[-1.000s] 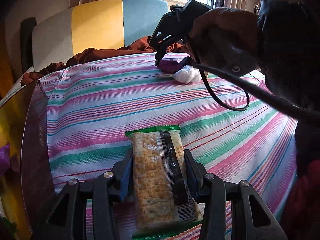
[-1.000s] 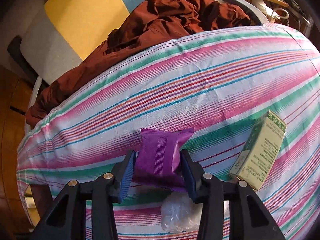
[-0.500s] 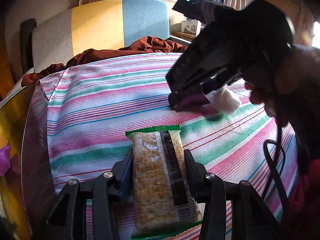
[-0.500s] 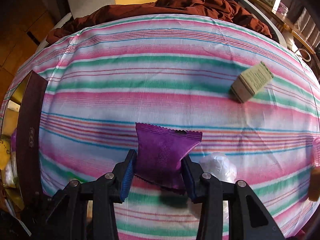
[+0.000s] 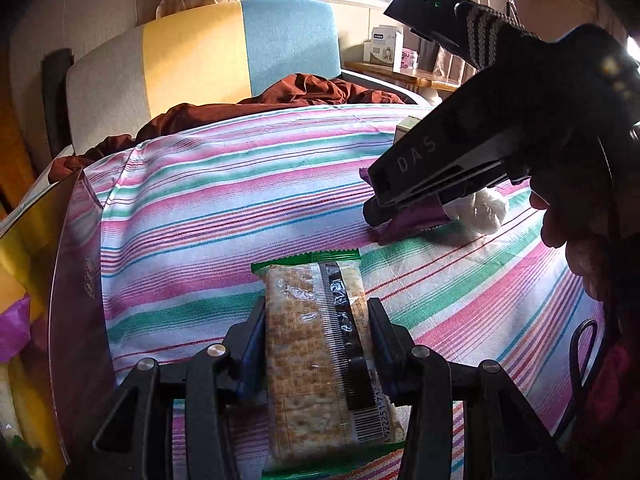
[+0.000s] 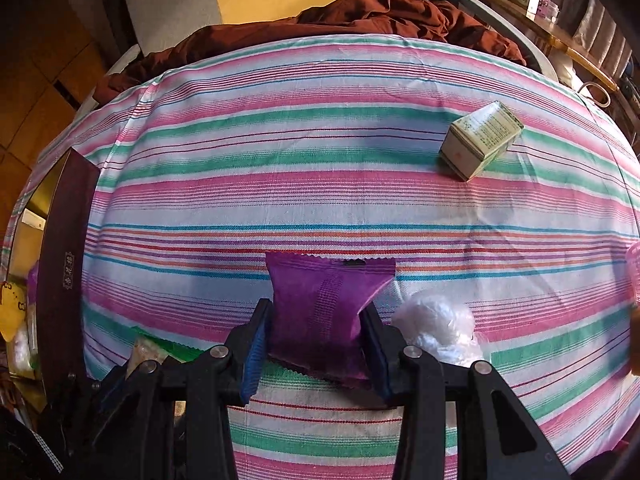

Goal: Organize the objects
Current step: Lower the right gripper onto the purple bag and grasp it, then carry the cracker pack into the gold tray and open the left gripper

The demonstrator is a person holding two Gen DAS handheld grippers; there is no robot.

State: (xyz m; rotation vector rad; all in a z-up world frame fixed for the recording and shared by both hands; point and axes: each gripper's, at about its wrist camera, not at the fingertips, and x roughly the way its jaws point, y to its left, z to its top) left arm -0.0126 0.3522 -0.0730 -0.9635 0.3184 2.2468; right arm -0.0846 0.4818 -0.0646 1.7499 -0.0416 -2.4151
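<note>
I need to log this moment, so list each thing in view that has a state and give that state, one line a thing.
left gripper: shut on the cracker pack
cracker pack: sealed, clamped between the jaws
right gripper: shut on the purple packet
purple packet: sealed, pinched at its sides
green box: closed, lying on the striped cloth
white plastic wad: crumpled, loose on the cloth
dark box: open, things inside
</note>
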